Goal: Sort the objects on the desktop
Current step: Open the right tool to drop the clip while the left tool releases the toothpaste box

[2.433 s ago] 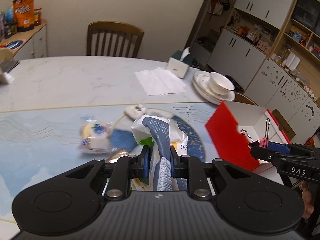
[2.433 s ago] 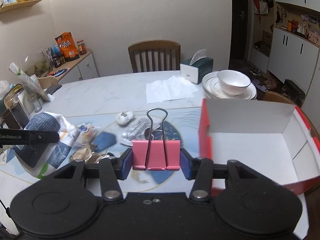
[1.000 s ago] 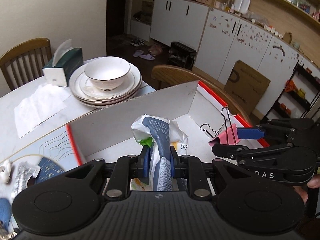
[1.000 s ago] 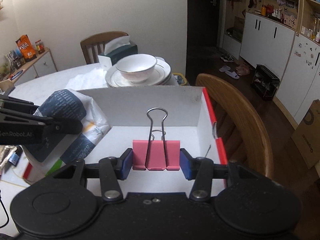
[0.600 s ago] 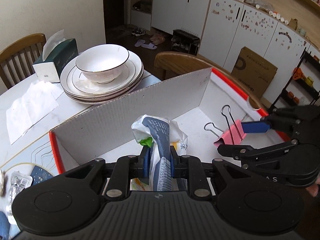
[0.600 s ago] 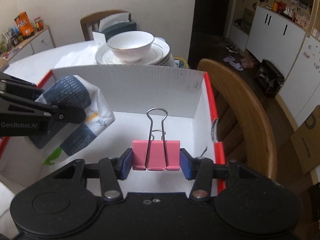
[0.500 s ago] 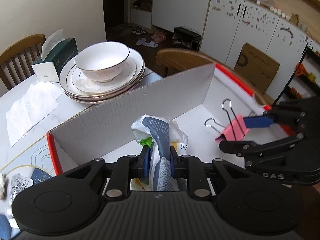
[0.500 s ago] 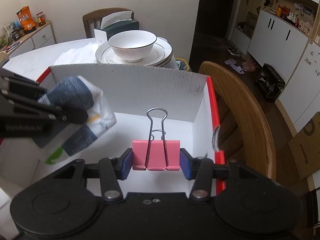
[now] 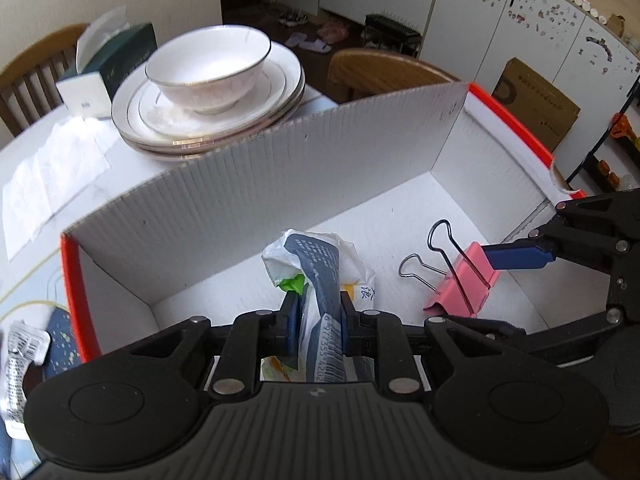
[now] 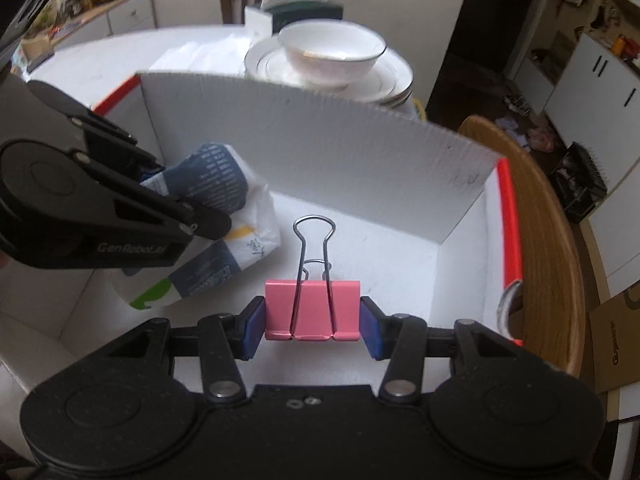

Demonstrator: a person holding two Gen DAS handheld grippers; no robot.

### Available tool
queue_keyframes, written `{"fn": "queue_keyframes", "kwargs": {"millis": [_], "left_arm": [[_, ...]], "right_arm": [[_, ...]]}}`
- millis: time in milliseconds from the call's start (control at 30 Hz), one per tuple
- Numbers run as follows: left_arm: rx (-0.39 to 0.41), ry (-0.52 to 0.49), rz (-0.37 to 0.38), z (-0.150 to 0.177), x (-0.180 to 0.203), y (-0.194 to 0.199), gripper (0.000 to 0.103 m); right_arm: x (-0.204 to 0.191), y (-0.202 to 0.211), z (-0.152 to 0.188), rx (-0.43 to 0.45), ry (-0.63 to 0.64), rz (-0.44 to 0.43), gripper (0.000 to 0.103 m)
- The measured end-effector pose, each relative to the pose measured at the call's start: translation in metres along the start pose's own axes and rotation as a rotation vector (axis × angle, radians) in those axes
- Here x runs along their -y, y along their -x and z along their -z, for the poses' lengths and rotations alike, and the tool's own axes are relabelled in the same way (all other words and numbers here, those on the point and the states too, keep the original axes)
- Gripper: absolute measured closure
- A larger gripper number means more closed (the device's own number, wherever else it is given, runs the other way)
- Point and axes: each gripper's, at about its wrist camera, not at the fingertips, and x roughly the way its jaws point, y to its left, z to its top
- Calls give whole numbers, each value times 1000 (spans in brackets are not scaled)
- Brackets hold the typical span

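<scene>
A white cardboard box with red outer walls (image 9: pixel 280 168) (image 10: pixel 320 152) lies open under both grippers. My left gripper (image 9: pixel 318 320) is shut on a crumpled white and blue plastic packet (image 9: pixel 320 264) (image 10: pixel 224 208), held over the box's left half. My right gripper (image 10: pixel 312 320) is shut on a pink binder clip (image 10: pixel 312 312) (image 9: pixel 460 280), its wire handles pointing away from me, low over the box's white floor on the right. In the left wrist view the right gripper (image 9: pixel 472 292) comes in from the right edge.
Behind the box's far wall stand stacked white plates with a bowl (image 9: pixel 208 80) (image 10: pixel 332 56), a green tissue box (image 9: pixel 108 64) and paper sheets (image 9: pixel 52 168). A wooden chair back (image 10: pixel 540 240) curves past the box's right wall. Foil packets (image 9: pixel 20 356) lie on the table at left.
Both grippers have sunk lower into the box with their loads still held. The box walls now fill more of each view, and the clip hangs closer to the floor.
</scene>
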Motion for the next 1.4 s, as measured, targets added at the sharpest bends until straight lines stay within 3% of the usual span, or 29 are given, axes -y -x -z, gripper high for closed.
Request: {"fn": "queue_keyframes", "kwargs": {"millis": [400,700,1067,1400], "left_arm": [[-62,12,28,-1,-3,-9,85],[-51,20,39,1,-5,-1,83],[24,29,51,9,-6,34,83],[165,35,42,28,-17,90,83]], "right_arm": [[0,-16,-9,-113,22,-38,55],[1,-12,-3,-103,23,-62,52],[6,23,-1,2,-14,-133,41],[-3,68,6,135,-54,-142,38]]}}
